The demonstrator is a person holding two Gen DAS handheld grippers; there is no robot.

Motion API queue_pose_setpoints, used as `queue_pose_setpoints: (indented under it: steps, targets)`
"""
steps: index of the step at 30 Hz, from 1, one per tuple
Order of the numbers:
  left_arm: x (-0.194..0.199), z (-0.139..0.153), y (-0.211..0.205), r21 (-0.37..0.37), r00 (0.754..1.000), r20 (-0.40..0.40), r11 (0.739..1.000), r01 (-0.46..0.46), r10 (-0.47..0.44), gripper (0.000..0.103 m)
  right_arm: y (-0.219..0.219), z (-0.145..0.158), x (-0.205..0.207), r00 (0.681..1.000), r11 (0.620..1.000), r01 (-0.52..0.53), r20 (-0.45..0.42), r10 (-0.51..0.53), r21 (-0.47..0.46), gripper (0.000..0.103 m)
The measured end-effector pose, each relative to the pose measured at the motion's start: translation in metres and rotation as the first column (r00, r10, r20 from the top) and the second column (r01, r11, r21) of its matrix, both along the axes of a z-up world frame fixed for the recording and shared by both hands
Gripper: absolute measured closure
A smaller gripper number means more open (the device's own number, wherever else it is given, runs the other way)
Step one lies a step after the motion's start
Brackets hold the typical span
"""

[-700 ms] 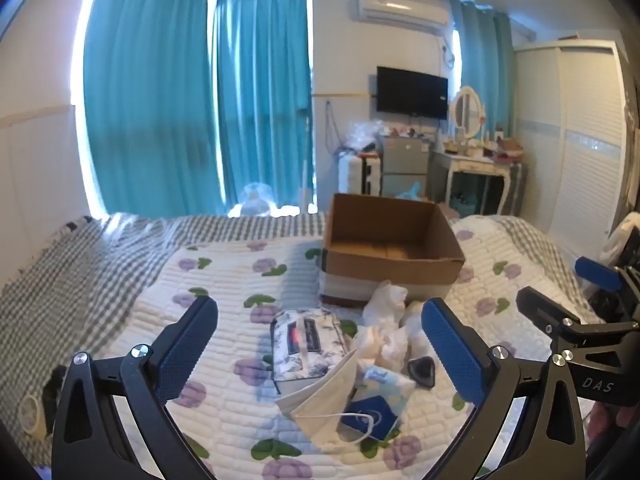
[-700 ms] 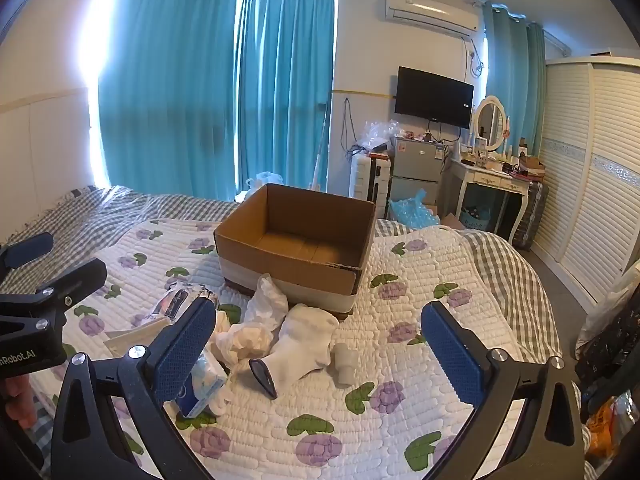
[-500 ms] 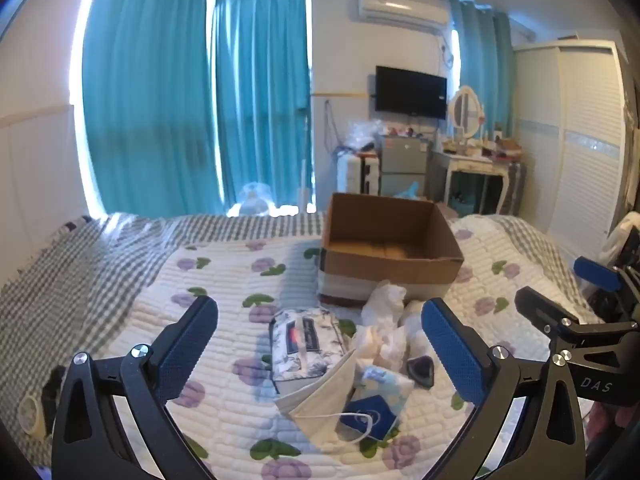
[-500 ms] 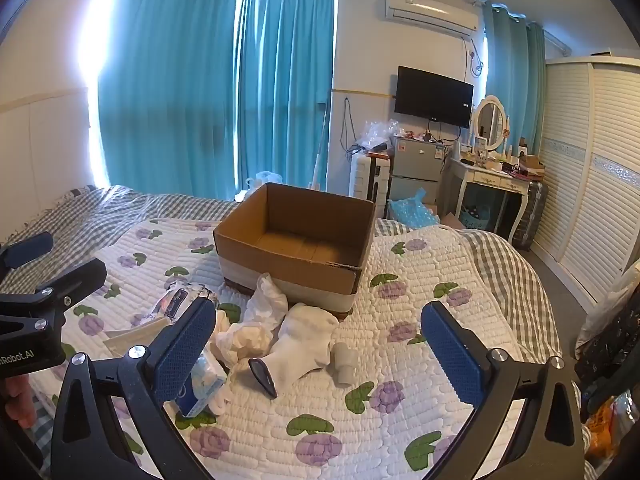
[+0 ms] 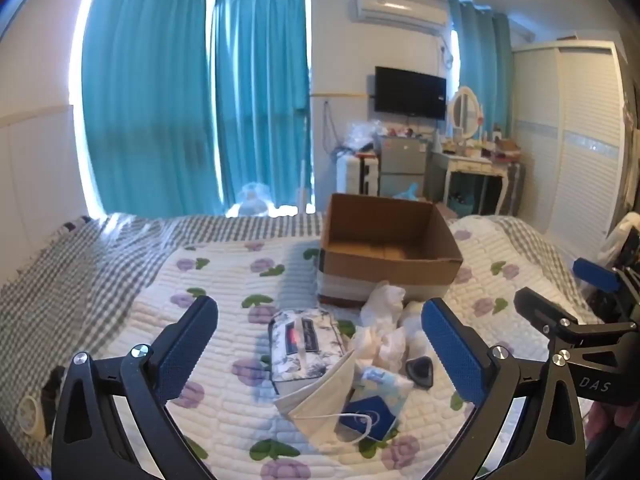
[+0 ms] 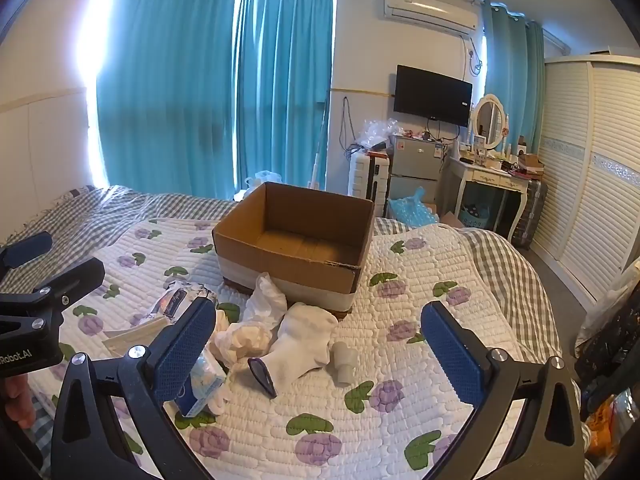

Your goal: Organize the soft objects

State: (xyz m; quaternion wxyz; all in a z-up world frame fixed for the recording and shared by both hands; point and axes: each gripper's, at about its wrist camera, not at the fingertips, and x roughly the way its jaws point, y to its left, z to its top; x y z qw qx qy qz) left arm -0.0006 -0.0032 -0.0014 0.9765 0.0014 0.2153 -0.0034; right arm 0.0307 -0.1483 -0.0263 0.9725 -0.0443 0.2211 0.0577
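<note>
An open, empty cardboard box [image 5: 388, 248] stands on the bed; it also shows in the right wrist view [image 6: 296, 248]. In front of it lies a pile: a floral tissue pack [image 5: 306, 346], a white face mask [image 5: 324, 400], a blue tissue packet [image 5: 376, 408], crumpled white cloths [image 5: 382, 320] and white socks [image 6: 300, 340]. A small white roll [image 6: 344, 362] and a dark oval piece [image 6: 262, 376] lie beside them. My left gripper [image 5: 320, 356] is open and empty above the pile. My right gripper [image 6: 316, 354] is open and empty to the pile's right.
The bed has a white quilt with purple flowers [image 6: 400, 360] over a grey checked sheet [image 5: 80, 264]. Beyond the bed stand teal curtains [image 5: 200, 120], a small fridge [image 6: 412, 168], a dressing table [image 6: 492, 184] and a white wardrobe [image 6: 592, 168].
</note>
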Motion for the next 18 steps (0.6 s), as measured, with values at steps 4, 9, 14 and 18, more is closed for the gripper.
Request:
queue_pose_setpoints:
  steps: [4, 9, 14, 18]
  targets:
    - [0.0001, 0.0002, -0.0024, 0.004, 1.0, 0.002, 1.0, -0.003, 0.003, 0.0, 0.0001, 0.0, 0.0002, 1.0, 1.0, 0.001, 0.0, -0.001, 0.0, 0.0]
    - [-0.0001, 0.0012, -0.002, 0.003, 1.0, 0.001, 1.0, -0.002, 0.002, 0.0, 0.0001, -0.0001, 0.0005, 1.0, 1.0, 0.0, -0.001, 0.0, 0.0, 0.0]
    - [-0.0002, 0.0013, -0.0022, 0.003, 1.0, 0.0, 1.0, -0.002, 0.002, 0.0, 0.0015, 0.001, 0.0005, 1.0, 1.0, 0.0, -0.002, 0.0, 0.001, 0.0]
    - [0.0008, 0.0021, -0.0046, 0.004, 1.0, 0.0, 1.0, -0.003, 0.003, 0.0, 0.0028, 0.002, 0.0003, 1.0, 1.0, -0.001, -0.002, 0.001, 0.001, 0.0]
